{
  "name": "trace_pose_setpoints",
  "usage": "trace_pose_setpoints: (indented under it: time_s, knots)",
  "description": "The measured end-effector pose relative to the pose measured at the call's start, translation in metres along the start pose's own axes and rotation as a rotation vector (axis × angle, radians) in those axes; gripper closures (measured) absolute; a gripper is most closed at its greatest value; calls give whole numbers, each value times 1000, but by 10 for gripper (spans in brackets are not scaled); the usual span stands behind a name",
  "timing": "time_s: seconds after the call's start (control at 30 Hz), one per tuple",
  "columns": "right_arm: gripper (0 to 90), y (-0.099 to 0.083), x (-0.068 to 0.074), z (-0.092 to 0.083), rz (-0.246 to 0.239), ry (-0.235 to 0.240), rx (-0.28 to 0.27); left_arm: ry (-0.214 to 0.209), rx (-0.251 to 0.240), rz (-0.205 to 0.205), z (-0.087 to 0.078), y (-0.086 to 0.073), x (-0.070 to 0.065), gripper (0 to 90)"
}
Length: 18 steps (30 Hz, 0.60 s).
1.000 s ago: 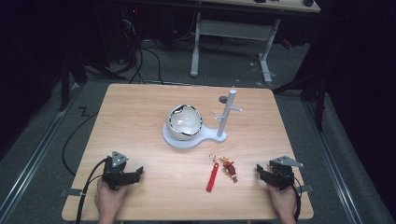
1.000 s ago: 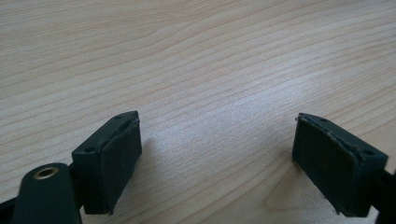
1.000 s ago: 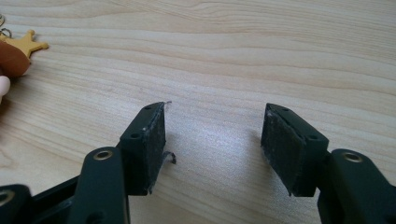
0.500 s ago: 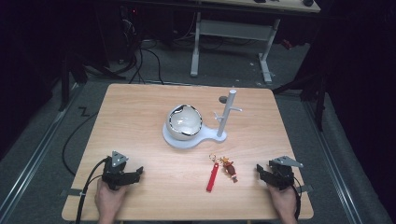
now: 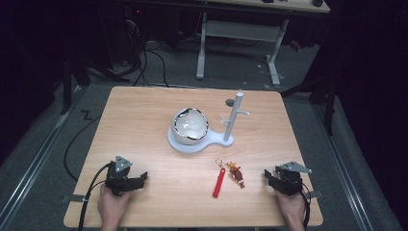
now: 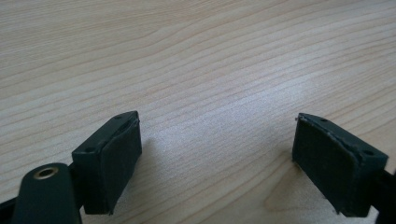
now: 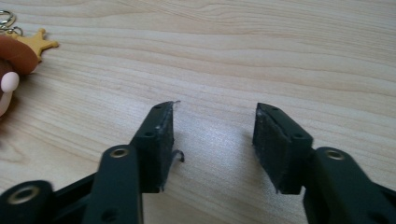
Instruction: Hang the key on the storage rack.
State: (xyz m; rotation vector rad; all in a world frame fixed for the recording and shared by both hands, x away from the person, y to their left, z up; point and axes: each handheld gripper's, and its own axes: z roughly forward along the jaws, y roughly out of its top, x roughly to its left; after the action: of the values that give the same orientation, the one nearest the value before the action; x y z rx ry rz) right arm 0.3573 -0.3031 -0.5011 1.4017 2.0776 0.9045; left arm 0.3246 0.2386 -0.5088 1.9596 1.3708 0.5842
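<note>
1. Keychain (image 5: 230, 174): red strap, metal ring, small figurine; lies near-right on wood-grain table (image 5: 144, 125).
2. Bowl (image 5: 190, 126): glossy, round, on white stand (image 5: 226, 137), centre.
3. Left gripper (image 5: 126, 179): jaws wide apart, empty.
4. Right gripper (image 5: 281, 179): jaws just narrowed, gap remains, nothing between.

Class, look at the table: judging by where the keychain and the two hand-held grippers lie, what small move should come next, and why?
Probably the right hand-held gripper should slide left toward the keychain. Its jaws, which have just been closing, hold nothing, and the keychain lies flat, untouched, nearer to it than to the left hand-held gripper.
</note>
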Motion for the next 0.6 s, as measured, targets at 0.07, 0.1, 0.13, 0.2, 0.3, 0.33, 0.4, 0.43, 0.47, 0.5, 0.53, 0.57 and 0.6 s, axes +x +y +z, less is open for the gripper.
trace_pose_setpoints:
  time_s: [0.07, 0.1, 0.13, 0.2, 0.3, 0.33, 0.4, 0.43, 0.47, 0.5, 0.53, 0.57, 0.6]
  knots:
    - [518, 0, 0, 0, -1, 1, 0, 0, 0, 0, 0, 0, 0, 164]
    - [518, 0, 0, 0, 0, 3, 0, 0, 0, 0, 0, 0, 0, 164]
    - [518, 0, 0, 0, 0, 4, 0, 0, 0, 0, 0, 0, 0, 164]
    - [517, 0, 1, 0, 2, 14, -3, 0, 0, 0, 0, 0, 0, 164]
    - [517, -1, 2, -1, 4, 25, -14, 0, 0, 0, 0, 0, 0, 164]
    - [518, -1, 3, -3, 13, 39, -16, 0, 0, 0, 0, 0, 0, 164]
    - [518, -1, 5, -4, 10, 43, -17, 0, 0, 0, 0, 0, 0, 164]
    - [518, -1, 6, -4, 6, 46, -18, 0, 0, 0, 0, 0, 0, 164]
    - [518, 0, 7, -6, 1, 54, -20, 0, 0, 0, 0, 0, 0, 164]
    - [518, 0, 7, -7, 2, 57, -24, 0, 0, 0, 0, 0, 0, 163]
    - [519, 1, 8, -8, 3, 62, -28, 0, 0, 0, 0, 0, 0, 164]
    - [519, 1, 8, -8, 3, 62, -28, 0, -1, -1, 0, 0, 0, 164]
    - [519, 2, 12, -11, -2, 75, -39, 0, 0, 0, 0, 0, 0, 164]
